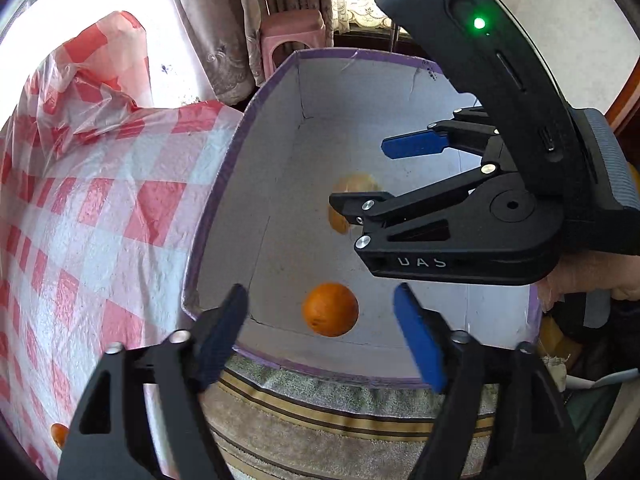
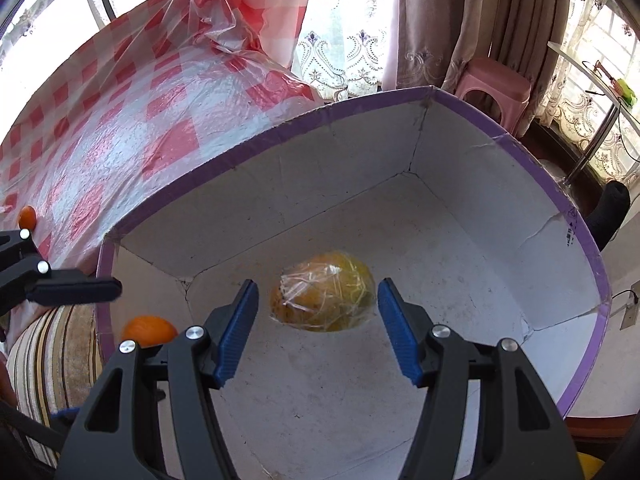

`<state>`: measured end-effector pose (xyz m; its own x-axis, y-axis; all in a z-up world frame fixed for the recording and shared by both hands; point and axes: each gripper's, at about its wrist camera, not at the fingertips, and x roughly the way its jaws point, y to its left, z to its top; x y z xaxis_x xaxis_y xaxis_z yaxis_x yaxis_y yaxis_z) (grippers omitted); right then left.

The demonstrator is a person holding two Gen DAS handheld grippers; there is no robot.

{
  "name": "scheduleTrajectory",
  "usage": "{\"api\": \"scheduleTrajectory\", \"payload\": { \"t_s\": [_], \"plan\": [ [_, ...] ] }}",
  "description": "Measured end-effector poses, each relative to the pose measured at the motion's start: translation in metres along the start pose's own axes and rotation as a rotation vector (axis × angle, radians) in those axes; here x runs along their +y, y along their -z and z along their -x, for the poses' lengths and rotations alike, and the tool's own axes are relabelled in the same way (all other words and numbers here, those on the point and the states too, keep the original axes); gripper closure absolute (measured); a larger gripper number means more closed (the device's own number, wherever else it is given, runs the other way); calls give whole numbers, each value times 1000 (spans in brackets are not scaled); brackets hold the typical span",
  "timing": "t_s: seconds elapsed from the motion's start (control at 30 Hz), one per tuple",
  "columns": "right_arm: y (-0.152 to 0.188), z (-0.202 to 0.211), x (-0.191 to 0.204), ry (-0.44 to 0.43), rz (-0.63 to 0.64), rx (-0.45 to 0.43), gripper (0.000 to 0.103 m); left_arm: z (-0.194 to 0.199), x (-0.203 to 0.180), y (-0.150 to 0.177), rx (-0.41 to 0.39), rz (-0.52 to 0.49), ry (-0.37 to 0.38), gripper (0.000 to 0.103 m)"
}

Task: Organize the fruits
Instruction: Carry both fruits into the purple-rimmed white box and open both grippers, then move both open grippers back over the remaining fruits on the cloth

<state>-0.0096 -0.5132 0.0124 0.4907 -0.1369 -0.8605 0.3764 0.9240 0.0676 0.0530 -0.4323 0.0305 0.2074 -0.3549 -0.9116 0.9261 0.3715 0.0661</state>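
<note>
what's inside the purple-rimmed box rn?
Inside the box: one bare orange and a plastic-wrapped yellow-orange fruit, both loose on the floor. The near floor is hidden behind the gripper bodies.

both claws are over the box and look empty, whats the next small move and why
Probably lift the left claw out of the purple-rimmed white cardboard box toward the small orange fruit left on the red checked plastic cloth; its jaws stand open, the round orange lying free below.
</note>
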Motion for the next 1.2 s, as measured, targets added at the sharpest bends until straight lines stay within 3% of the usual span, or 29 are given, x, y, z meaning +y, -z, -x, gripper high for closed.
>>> {"api": "scheduleTrajectory", "payload": {
  "t_s": [0.03, 0.17, 0.23, 0.43, 0.53, 0.63, 0.87, 1.07, 1.2],
  "plan": [
    [-1, 1, 0, 4, -2, -9, 28, 3, 1, 1, -6, 0, 2, 22],
    [-3, 6, -1, 4, -10, -29, 23, 18, 7, 4, -37, 19, -8, 21],
    [-4, 9, -1, 10, -16, -43, 21, 26, 11, 7, -61, 30, -43, 15],
    [-12, 31, 8, 43, -10, -151, 6, 70, 30, 23, -155, 100, -146, 15],
    [-14, 44, 20, 133, 29, -215, 2, 97, 40, 37, -199, 140, -190, 15],
    [-13, 56, 33, 153, 64, -276, 2, 120, 51, 57, -223, 204, -224, 15],
    [-13, 69, 58, 107, 102, -289, 2, 158, 79, 116, -286, 407, -284, 15],
    [-8, 75, 84, 14, 137, -285, 2, 197, 96, 174, -405, 578, -416, 15],
    [-1, 82, 103, 19, 180, -362, 2, 221, 96, 213, -489, 616, -500, 15]
  ]
}}
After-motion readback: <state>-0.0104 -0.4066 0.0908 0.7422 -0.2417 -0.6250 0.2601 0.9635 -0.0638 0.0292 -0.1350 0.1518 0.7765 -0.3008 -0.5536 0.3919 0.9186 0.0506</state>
